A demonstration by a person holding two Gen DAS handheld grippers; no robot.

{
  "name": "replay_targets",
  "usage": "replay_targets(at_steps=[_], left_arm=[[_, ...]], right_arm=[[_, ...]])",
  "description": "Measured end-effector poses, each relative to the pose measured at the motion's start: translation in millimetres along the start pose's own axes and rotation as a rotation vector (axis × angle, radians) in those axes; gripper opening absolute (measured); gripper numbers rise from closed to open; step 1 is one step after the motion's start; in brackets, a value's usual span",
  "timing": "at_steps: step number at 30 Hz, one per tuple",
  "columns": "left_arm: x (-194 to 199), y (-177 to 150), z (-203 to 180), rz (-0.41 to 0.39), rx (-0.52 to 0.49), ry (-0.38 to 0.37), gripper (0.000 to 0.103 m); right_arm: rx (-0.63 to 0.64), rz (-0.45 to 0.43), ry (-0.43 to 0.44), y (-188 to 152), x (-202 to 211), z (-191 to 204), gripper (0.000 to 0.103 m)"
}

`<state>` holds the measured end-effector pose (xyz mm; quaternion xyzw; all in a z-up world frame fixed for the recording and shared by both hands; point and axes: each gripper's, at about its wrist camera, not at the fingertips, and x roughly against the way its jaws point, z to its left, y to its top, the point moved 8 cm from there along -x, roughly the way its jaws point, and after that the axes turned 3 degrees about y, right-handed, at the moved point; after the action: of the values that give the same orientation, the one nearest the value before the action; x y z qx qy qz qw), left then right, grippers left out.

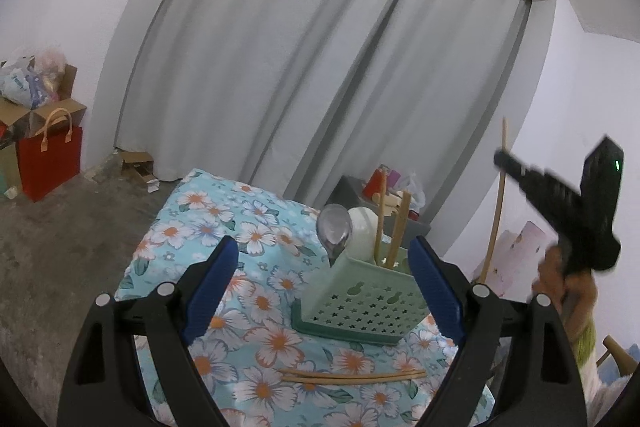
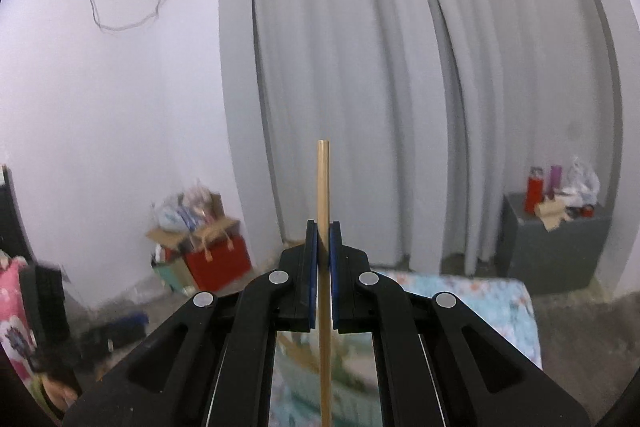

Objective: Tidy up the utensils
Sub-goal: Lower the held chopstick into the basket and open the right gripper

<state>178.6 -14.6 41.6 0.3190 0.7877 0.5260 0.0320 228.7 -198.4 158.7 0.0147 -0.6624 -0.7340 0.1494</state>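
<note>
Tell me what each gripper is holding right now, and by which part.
The right gripper is shut on a single wooden chopstick, gripped partway along its shaft, upright. The left gripper is open and holds nothing.

chopstick (image 2: 324, 367) lower end perhaps below frame

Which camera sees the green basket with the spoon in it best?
The left wrist view: the green basket sits whole and sharp between the open left gripper fingers, spoon standing inside. The right wrist view shows only a green blur behind the held chopstick.
</note>
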Motion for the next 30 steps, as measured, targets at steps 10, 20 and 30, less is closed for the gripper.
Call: replay_targets(at_steps=[10,20,30], left_arm=[[7,5,19,-0.023,0.032,0.029,0.084],[15,11,34,-0.043,0.047,0.062,0.085],[9,7,29,-0.024,0.044,0.052,0.085]], right_arm=[[-0.013,-0.044,0.115,32,-50,5,0.004],[0.053,0.122,0.112,-6,-111,-6,0.004],[0.143,0.213,0.041,-31,-89,-20,0.026]])
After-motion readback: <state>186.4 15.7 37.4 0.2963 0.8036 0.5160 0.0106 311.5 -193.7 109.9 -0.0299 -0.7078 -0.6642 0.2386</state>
